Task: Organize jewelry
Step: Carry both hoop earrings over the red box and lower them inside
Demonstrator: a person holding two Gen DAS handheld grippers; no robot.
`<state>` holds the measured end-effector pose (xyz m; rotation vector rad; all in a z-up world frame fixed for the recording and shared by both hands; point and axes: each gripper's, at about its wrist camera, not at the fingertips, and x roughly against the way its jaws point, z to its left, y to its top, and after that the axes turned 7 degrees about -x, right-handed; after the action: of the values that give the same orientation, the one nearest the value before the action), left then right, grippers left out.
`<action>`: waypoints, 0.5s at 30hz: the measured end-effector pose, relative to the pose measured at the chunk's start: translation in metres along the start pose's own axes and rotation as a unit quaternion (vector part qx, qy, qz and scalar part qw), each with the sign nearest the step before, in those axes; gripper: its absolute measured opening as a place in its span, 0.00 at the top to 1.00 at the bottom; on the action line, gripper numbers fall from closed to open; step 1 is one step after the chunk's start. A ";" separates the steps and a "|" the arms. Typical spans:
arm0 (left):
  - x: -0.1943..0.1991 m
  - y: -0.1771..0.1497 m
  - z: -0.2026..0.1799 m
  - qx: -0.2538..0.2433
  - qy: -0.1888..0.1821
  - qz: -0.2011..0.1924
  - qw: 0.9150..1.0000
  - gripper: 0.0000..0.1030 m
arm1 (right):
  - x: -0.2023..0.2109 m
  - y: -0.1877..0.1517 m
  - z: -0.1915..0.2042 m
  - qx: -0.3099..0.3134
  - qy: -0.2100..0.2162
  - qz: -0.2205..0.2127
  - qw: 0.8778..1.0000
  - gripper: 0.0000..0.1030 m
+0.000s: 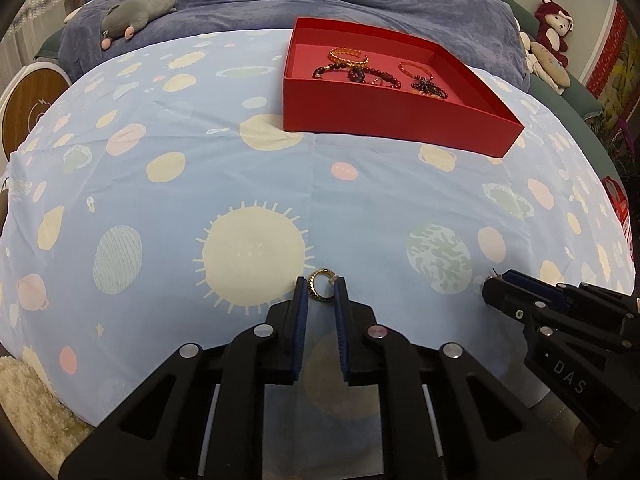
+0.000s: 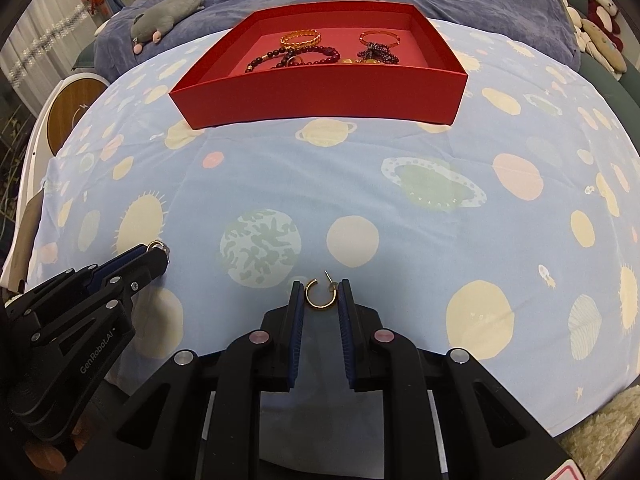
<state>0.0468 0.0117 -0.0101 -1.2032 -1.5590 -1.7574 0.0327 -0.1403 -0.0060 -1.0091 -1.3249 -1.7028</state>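
Left gripper [image 1: 321, 294] jaws grasping hoop earring [image 1: 319, 285], right gripper [image 2: 320, 298] likewise earring [image 2: 320, 295], red tray [image 2: 320, 96] well beyond.

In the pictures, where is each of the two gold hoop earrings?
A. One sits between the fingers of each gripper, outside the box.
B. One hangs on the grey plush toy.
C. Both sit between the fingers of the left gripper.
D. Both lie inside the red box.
A: one hoop earring sits at the left gripper fingertips and the other hoop earring at the right gripper, well short of the red box.
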 end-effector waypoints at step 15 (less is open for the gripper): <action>0.022 0.019 -0.001 0.006 -0.015 -0.018 1.000 0.87 | 0.027 0.016 0.000 -0.007 0.022 -0.032 0.999 0.84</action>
<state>0.0516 0.0102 0.0183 -1.2079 -1.6140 -1.7580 0.0360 -0.1460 0.0245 -0.9412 -1.3325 -1.7734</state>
